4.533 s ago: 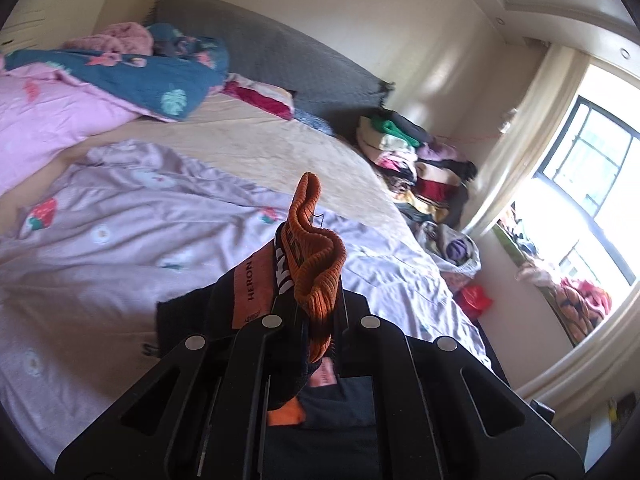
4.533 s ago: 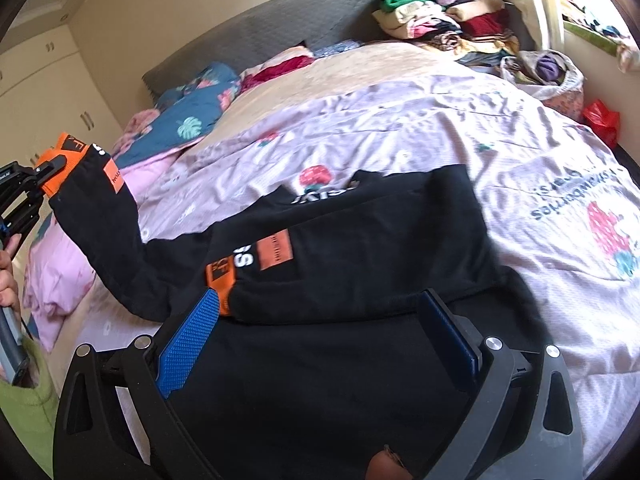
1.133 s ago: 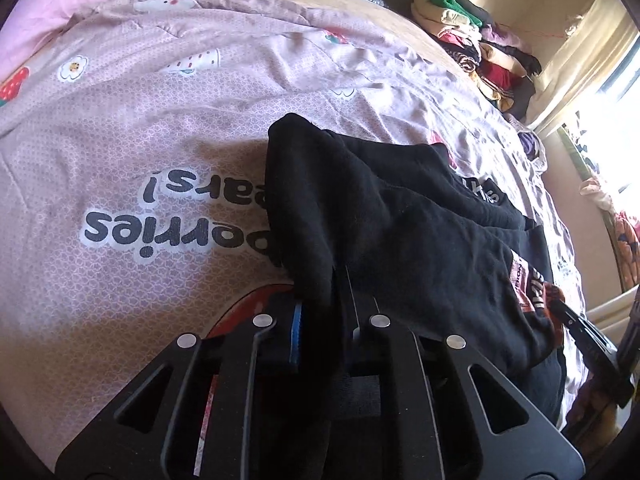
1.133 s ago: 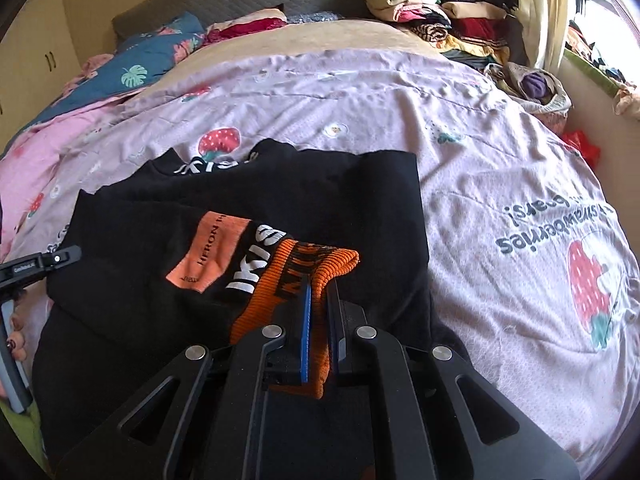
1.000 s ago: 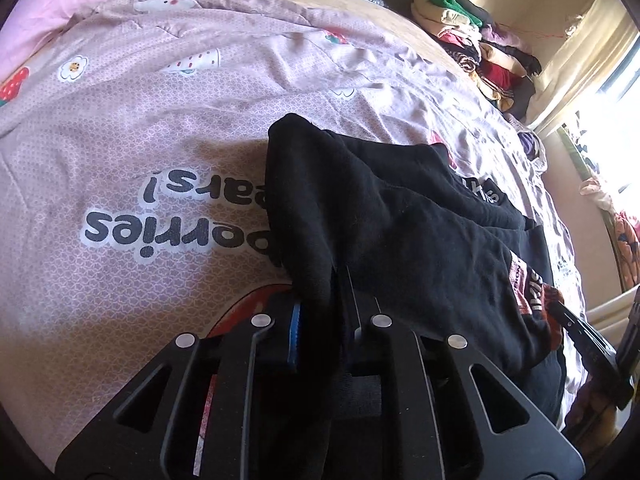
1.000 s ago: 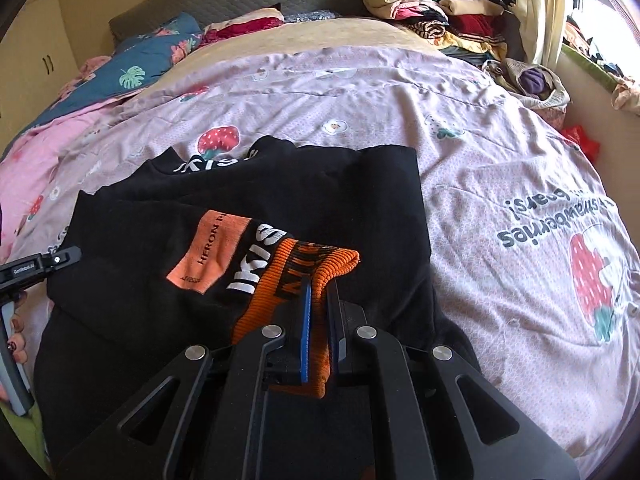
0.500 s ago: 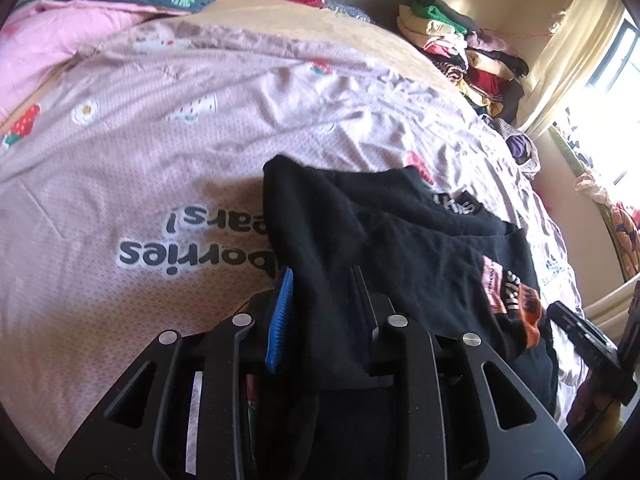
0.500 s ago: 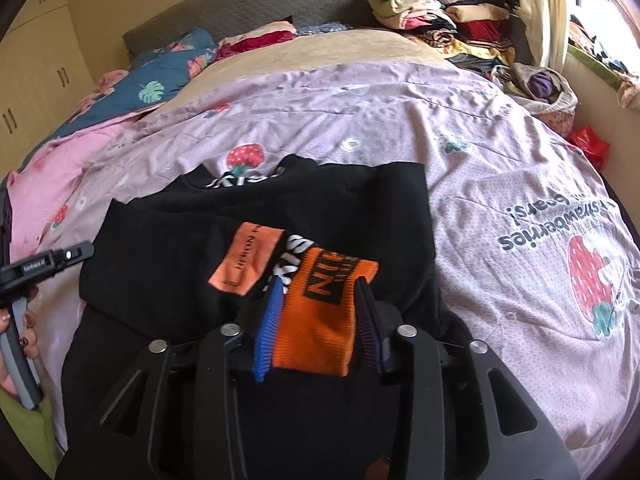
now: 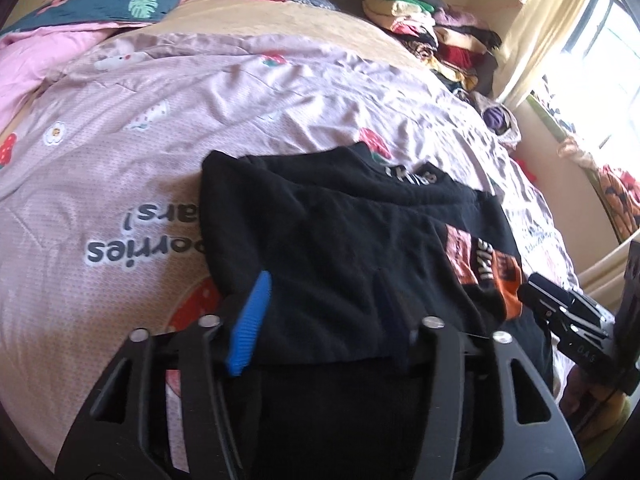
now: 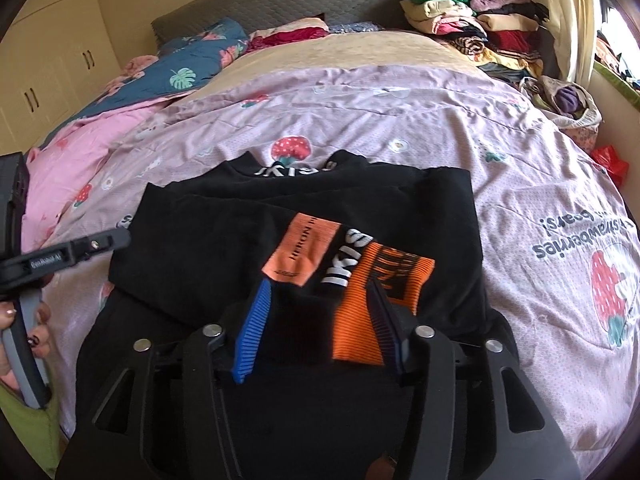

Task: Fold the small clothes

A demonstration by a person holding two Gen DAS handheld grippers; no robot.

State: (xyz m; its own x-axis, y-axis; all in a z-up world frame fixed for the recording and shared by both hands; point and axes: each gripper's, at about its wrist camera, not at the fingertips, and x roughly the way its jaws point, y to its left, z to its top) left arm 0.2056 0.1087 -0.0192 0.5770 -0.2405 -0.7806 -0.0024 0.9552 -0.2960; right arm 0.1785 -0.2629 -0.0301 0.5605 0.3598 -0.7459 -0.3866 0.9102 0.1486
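Note:
A black sweatshirt [image 9: 340,232] with an orange cuff [image 9: 496,276] lies folded on the lilac duvet [image 9: 120,152]. My left gripper [image 9: 320,316] is just above its near left edge, jaws opening; black cloth lies between the pads, which do not press on it. In the right wrist view the sweatshirt [image 10: 240,232] has its sleeve laid across the body. My right gripper [image 10: 318,326] hovers over the orange cuff [image 10: 384,276], jaws opening, the cuff lying loose between them. Each gripper shows in the other view: the left gripper [image 10: 100,246] at left, the right gripper [image 9: 536,292] at right.
A stack of folded clothes [image 10: 472,12] sits at the bed's far right corner by the curtain. A blue leaf-print quilt [image 10: 192,68] and pink bedding [image 10: 68,152] lie at the far left. A bag [image 10: 568,100] rests beside the bed. A hand [image 10: 24,340] holds the left gripper's handle.
Both grippers have let go of the sweatshirt: the left released the black edge, the right released the orange cuff. Both have drawn back and up, jaws spreading.

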